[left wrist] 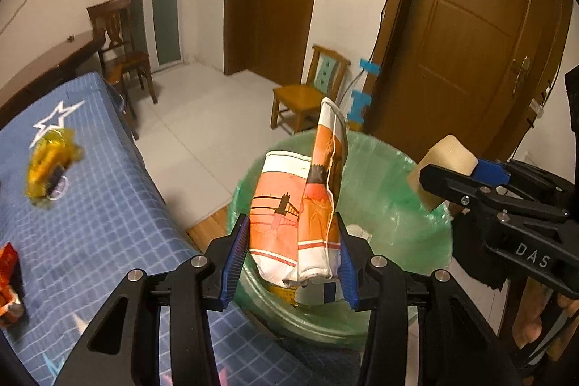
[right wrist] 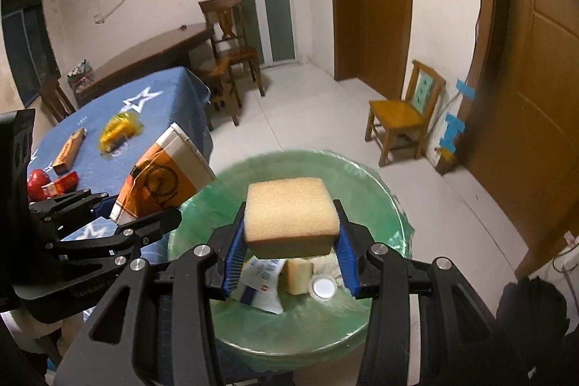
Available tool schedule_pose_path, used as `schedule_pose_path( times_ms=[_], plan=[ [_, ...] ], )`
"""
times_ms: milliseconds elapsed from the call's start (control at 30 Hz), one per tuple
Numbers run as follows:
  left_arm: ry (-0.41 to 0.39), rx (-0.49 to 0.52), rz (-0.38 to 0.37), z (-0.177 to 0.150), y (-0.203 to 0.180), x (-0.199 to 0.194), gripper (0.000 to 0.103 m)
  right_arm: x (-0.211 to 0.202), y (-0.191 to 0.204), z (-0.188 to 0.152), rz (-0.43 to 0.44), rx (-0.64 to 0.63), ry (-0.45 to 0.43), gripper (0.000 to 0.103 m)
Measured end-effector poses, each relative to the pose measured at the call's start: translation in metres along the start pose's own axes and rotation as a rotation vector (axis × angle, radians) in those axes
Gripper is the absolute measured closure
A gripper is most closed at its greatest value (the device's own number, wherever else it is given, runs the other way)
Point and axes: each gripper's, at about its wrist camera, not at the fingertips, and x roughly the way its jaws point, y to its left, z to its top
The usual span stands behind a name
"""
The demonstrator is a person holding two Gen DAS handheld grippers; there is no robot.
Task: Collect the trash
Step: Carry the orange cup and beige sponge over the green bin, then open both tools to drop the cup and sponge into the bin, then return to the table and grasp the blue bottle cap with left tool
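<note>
my right gripper (right wrist: 291, 254) has its blue pads pressed on both sides of a tan sponge (right wrist: 291, 217), held over the bin (right wrist: 383, 205) with the green liner. down in the bin i see a second sponge piece (right wrist: 297, 275), a white lid (right wrist: 323, 287) and a white and blue wrapper (right wrist: 262, 281). at my left, the left gripper (right wrist: 144, 216) carries an orange and white paper bag (right wrist: 163, 176). behind it, the blue tablecloth (right wrist: 166, 96) bears a yellow wrapper (right wrist: 117, 131) and a long brown box (right wrist: 68, 151).
</note>
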Motion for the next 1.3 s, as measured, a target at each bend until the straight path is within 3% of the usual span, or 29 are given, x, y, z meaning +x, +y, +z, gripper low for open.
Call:
schedule_pose_path(
  times_ms=[367, 900, 967, 1033, 1300],
  plan=[
    [0.044, 0.011, -0.002, -0.004, -0.014, 0.043, 0.057, 0.014, -0.023, 0.000, 0.002, 0.023, 0.024, 0.061],
    [0.044, 0.009, 0.007, 0.004, -0.016, 0.042, 0.057, 0.016, -0.025, 0.000, 0.007, 0.024, 0.024, 0.060],
    [0.048, 0.011, 0.015, 0.004, -0.014, 0.043, 0.052, 0.016, -0.027, 0.000, 0.009, 0.029, 0.019, 0.058],
    [0.049, 0.011, 0.019, 0.004, -0.014, 0.044, 0.035, 0.015, -0.029, -0.001, 0.008, 0.042, 0.007, 0.050],
    [0.053, 0.004, 0.031, 0.002, -0.006, 0.044, 0.032, 0.012, -0.030, -0.003, 0.010, 0.053, -0.005, 0.048]
  ],
)
